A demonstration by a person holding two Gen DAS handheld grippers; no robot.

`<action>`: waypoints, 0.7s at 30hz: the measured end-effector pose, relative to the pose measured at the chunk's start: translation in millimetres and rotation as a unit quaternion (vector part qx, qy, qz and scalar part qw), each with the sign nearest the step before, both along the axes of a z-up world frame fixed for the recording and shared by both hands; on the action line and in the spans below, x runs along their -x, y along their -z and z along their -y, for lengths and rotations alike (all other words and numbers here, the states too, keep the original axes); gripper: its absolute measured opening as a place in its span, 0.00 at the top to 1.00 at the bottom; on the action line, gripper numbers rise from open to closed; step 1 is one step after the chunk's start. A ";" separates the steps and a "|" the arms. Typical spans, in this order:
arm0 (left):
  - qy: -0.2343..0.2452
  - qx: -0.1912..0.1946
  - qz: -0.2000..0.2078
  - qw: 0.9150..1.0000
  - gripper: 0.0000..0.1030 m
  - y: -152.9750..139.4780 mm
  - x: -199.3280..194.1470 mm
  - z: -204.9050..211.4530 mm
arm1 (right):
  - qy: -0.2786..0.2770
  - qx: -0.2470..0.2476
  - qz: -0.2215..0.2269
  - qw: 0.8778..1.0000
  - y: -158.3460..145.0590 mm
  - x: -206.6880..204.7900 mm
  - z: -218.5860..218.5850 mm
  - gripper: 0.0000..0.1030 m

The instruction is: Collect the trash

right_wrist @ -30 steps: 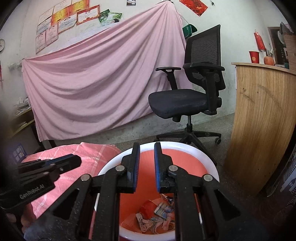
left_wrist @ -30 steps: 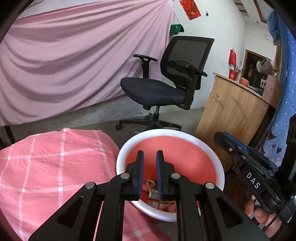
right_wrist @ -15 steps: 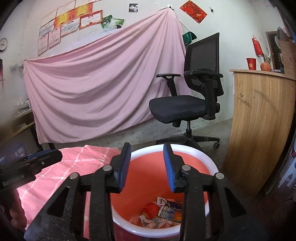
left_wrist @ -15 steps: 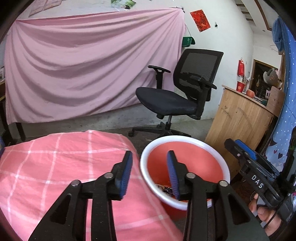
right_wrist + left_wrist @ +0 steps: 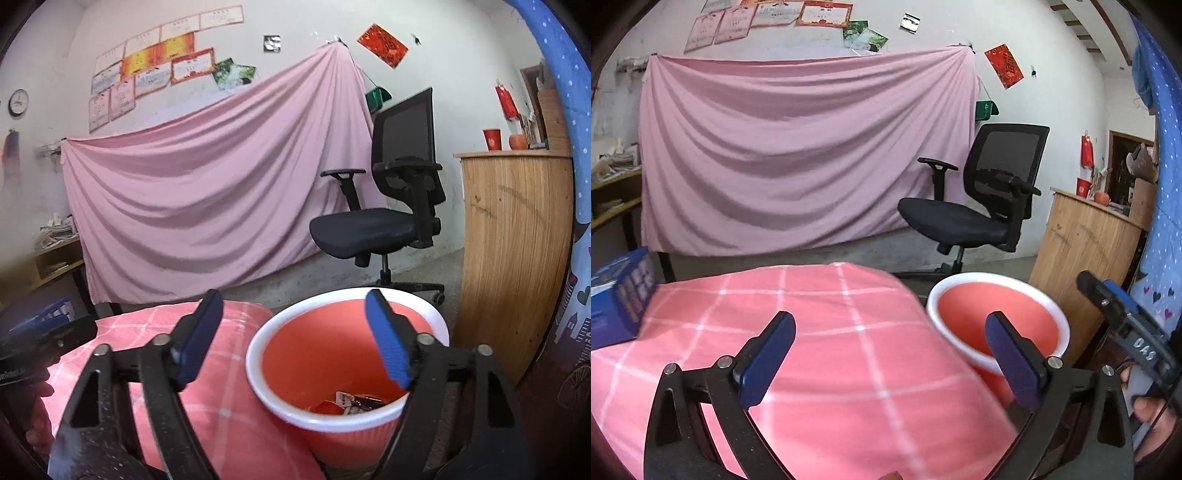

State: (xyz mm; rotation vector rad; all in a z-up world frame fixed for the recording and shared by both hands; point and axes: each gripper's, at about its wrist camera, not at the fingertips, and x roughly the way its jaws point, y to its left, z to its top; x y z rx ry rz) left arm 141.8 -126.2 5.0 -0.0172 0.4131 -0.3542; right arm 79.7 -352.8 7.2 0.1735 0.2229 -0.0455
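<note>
Both grippers, left gripper (image 5: 890, 339) and right gripper (image 5: 295, 332), gape (nothing between) beside bin (image 5: 258, 373).

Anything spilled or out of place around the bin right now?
Nothing stands out. The trash lies at the bottom of the upright red bin, none on the pink checked cloth in view. Both tongs have just opened, empty.

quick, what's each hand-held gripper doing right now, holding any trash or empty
Left hand-held gripper: open, jaws have just been opening, nothing between them.
Right hand-held gripper: open, jaws have just been opening, nothing held.
</note>
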 end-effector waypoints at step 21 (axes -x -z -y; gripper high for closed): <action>-0.048 0.004 0.034 0.998 0.02 20.8 98.1 -87.9 | 0.009 0.021 0.010 1.000 -0.6 97.6 -85.8 0.00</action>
